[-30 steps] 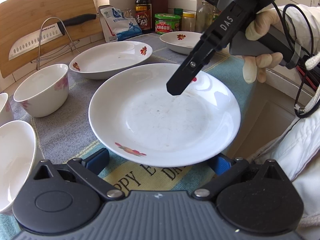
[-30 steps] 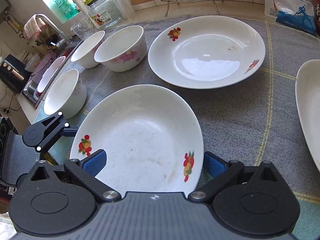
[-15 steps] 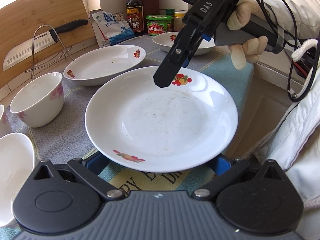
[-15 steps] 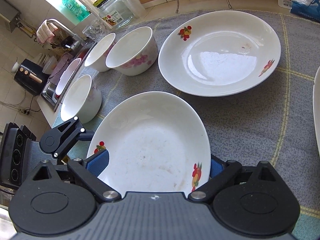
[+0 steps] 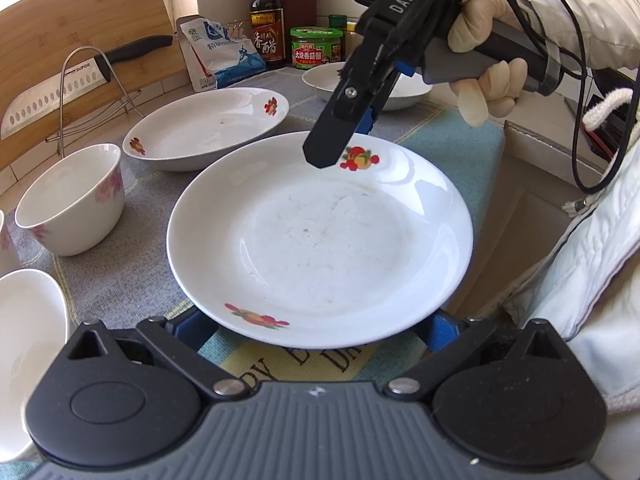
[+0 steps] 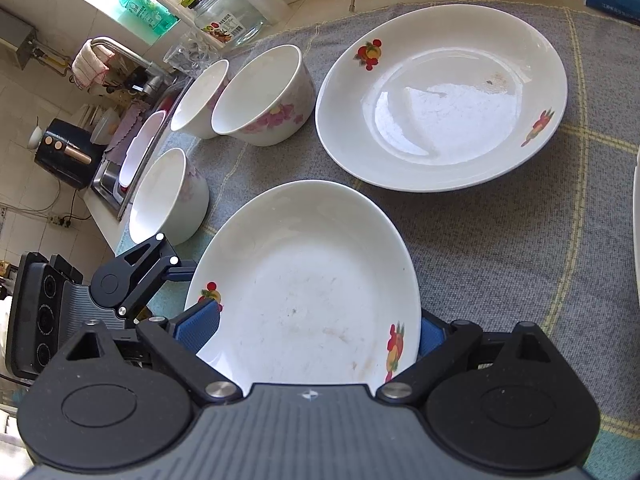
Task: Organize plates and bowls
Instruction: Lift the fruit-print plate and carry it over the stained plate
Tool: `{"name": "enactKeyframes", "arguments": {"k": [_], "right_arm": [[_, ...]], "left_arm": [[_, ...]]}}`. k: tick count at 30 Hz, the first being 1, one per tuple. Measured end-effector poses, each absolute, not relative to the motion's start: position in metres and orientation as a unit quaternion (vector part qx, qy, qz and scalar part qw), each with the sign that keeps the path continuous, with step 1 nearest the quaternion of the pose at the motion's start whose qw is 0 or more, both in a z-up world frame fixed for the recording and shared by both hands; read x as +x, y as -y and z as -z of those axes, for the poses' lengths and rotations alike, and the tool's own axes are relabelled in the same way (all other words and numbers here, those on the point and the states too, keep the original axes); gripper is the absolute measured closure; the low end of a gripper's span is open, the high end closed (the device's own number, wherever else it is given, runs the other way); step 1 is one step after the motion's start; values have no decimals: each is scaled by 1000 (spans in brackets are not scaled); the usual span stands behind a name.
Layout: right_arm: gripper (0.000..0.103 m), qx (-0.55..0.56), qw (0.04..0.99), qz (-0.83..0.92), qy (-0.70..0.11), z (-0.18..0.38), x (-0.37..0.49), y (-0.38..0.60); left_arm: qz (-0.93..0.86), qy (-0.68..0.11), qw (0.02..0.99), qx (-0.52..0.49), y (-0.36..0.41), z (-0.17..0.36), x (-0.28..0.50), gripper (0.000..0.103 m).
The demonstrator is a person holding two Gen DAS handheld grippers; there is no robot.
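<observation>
A kitchen counter is covered by a grey woven cloth with pale yellow check lines and a light blue edge with dark printed letters. Directly on the cloth lie a shallow white porcelain plate with red fruit motifs near the front edge, a second white fruit-patterned plate behind it, and a third white dish further back, partly hidden. To the side stand three white bowls with pink flower prints, two touching and one nearer the counter edge. A blue-and-white printed pouch rests at the cloth's far border.
</observation>
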State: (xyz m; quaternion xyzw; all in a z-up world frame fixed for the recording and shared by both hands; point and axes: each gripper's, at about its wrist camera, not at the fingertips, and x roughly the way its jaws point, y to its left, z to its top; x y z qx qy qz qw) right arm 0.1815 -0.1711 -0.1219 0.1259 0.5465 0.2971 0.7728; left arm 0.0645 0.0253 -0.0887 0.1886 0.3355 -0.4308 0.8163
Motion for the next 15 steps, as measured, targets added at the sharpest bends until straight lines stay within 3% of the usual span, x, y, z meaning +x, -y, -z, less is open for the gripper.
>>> {"name": "enactKeyframes", "arguments": {"k": [15], "right_arm": [[3, 119, 783, -307, -527, 100, 174, 186]], "left_arm": [[428, -335, 817, 192, -14, 67, 64, 2]]}}
